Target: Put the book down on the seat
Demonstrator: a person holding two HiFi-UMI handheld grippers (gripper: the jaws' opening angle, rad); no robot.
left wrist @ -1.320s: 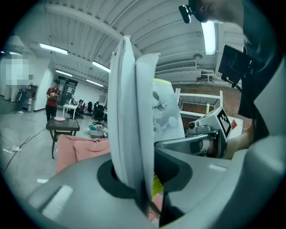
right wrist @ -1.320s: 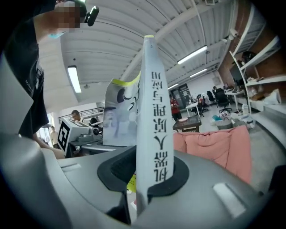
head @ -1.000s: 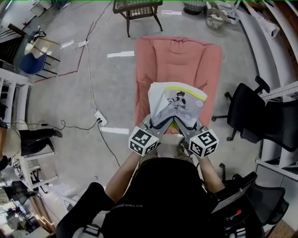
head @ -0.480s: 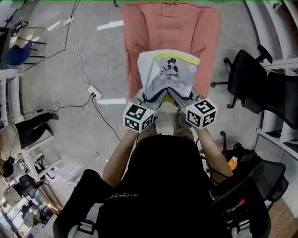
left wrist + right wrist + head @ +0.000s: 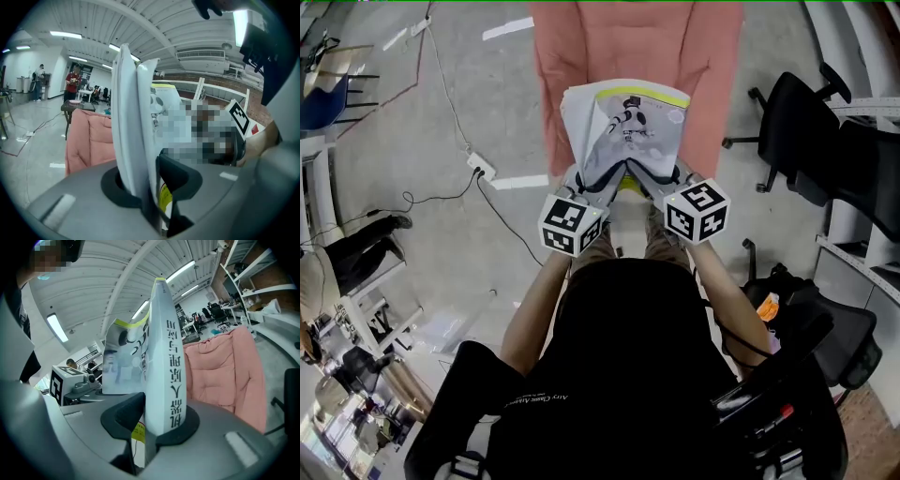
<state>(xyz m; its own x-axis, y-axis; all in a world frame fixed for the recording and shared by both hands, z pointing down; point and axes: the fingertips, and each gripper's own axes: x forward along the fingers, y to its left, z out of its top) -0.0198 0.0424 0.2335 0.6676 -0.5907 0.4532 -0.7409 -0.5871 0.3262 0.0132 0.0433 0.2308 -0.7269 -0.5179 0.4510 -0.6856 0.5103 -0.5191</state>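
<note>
Bright, even light from ceiling strips (image 5: 70, 34); fisheye bending, dark vignetted corners.

Open-plan workspace, part office and part lab or workshop. A bare concrete floor (image 5: 422, 141) is carrying a power strip (image 5: 481, 169) with loose cables (image 5: 441, 196) trailing from it. White taped lines (image 5: 517, 181) are marking the floor, and black office chairs (image 5: 797, 131) are standing beside white metal shelving (image 5: 862, 258). Overhead, strip lights (image 5: 65, 34) are running along a white ribbed ceiling (image 5: 178, 33) past an air-conditioning unit (image 5: 201, 55), while people (image 5: 72, 80) are standing about and desks (image 5: 192, 326) are filling the far end of the hall.
</note>
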